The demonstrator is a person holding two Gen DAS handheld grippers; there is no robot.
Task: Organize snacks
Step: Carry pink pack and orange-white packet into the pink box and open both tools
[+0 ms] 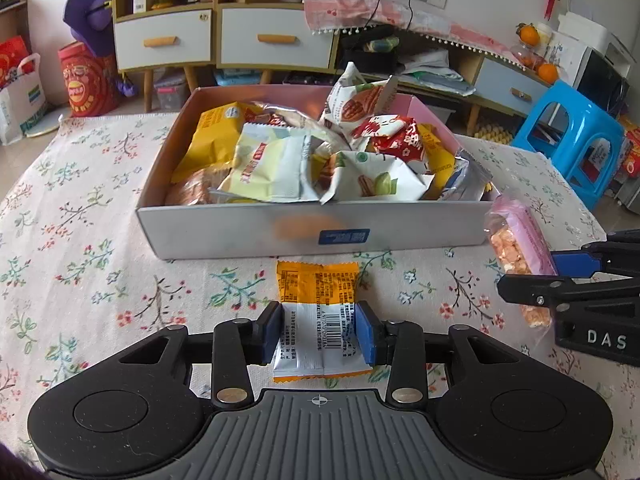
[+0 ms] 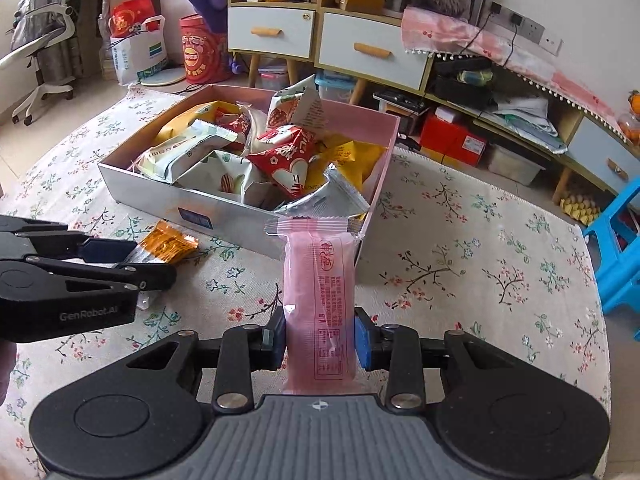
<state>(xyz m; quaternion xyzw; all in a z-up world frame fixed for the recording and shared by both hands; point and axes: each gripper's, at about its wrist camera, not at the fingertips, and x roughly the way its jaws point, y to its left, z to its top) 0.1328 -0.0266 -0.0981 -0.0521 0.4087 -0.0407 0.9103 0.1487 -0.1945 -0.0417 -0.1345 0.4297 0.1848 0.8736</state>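
Orange snack packet (image 1: 318,312) flat on bench (image 1: 80,240), long axis toward box (image 1: 312,232) at twelve o'clock, clamped crosswise in left gripper (image 1: 320,334) jaws; right gripper (image 2: 320,340) jaws clamped on pink packet (image 2: 320,292).

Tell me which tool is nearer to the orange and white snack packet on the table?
Left. The left tool has its pads on both sides of the orange and white packet, in front of the box. The right tool is off to one side, gripping a pink packet.
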